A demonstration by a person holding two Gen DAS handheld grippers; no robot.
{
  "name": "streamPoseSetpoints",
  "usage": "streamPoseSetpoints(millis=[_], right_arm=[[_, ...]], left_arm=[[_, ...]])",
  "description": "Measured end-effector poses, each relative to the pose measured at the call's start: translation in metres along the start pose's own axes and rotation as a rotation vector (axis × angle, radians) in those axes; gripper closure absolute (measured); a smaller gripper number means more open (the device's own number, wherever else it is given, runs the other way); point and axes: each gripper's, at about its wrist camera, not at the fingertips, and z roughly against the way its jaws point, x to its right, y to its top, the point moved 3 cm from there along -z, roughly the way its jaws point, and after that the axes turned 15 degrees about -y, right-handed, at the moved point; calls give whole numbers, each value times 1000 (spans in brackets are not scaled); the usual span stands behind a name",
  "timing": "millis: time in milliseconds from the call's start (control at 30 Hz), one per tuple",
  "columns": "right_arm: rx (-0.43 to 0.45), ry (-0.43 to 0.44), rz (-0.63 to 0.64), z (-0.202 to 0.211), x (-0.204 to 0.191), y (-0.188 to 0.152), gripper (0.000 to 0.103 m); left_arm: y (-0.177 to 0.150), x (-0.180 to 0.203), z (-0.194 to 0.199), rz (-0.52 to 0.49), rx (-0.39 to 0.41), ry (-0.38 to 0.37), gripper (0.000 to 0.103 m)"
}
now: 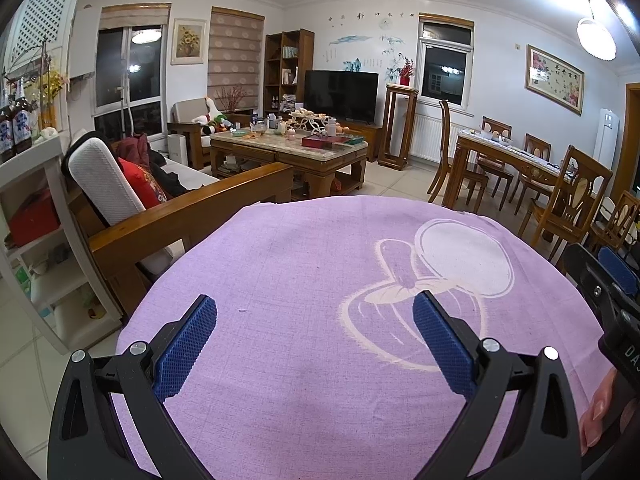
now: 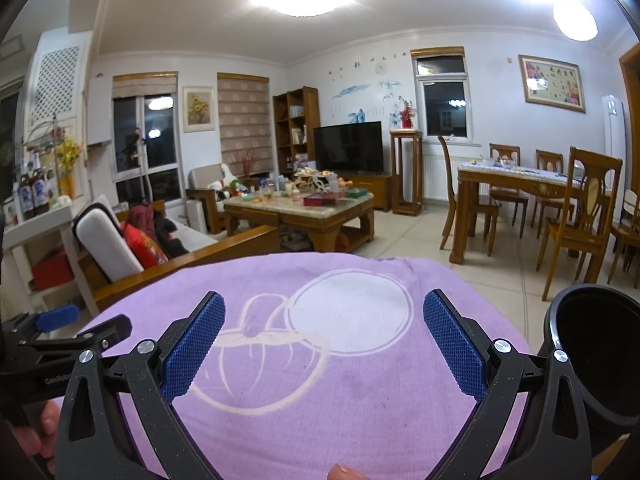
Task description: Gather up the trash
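My left gripper (image 1: 316, 304) stands open over a purple cloth (image 1: 320, 360) with a pale printed figure, and nothing lies between its blue pads (image 1: 188, 348). My right gripper (image 2: 325, 300) hangs open above the same purple cloth (image 2: 340, 400), also holding nothing. A black round open-topped container (image 2: 592, 360) stands close beside the right gripper's right finger. I see no loose trash on the cloth apart from a tiny speck (image 1: 242, 311). In each view the other gripper shows at the edge.
A wooden sofa (image 1: 192, 208) with cushions borders the cloth on the left. Beyond it stand a cluttered coffee table (image 1: 288, 148), a TV (image 1: 341, 94), and a dining table with chairs (image 1: 520, 164) at right. White shelves with bottles (image 1: 16, 132) stand far left.
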Motion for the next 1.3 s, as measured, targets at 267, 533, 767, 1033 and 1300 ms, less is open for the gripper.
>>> streamPoseSetpoints(millis=[267, 533, 767, 1033, 1300], right_arm=[[-1, 0, 1, 0, 1, 2, 5], [-1, 0, 1, 1, 2, 3, 5], [-2, 0, 2, 1, 3, 4, 5], [-2, 1, 2, 1, 4, 5, 5], [-3, 1, 2, 1, 4, 7, 5]], left_arm=[[0, 1, 0, 0, 0, 0, 5], [0, 0, 0, 0, 1, 0, 5], [0, 1, 1, 3, 0, -1, 5], [0, 2, 1, 3, 1, -1, 5], [-1, 2, 0, 4, 1, 2, 5]])
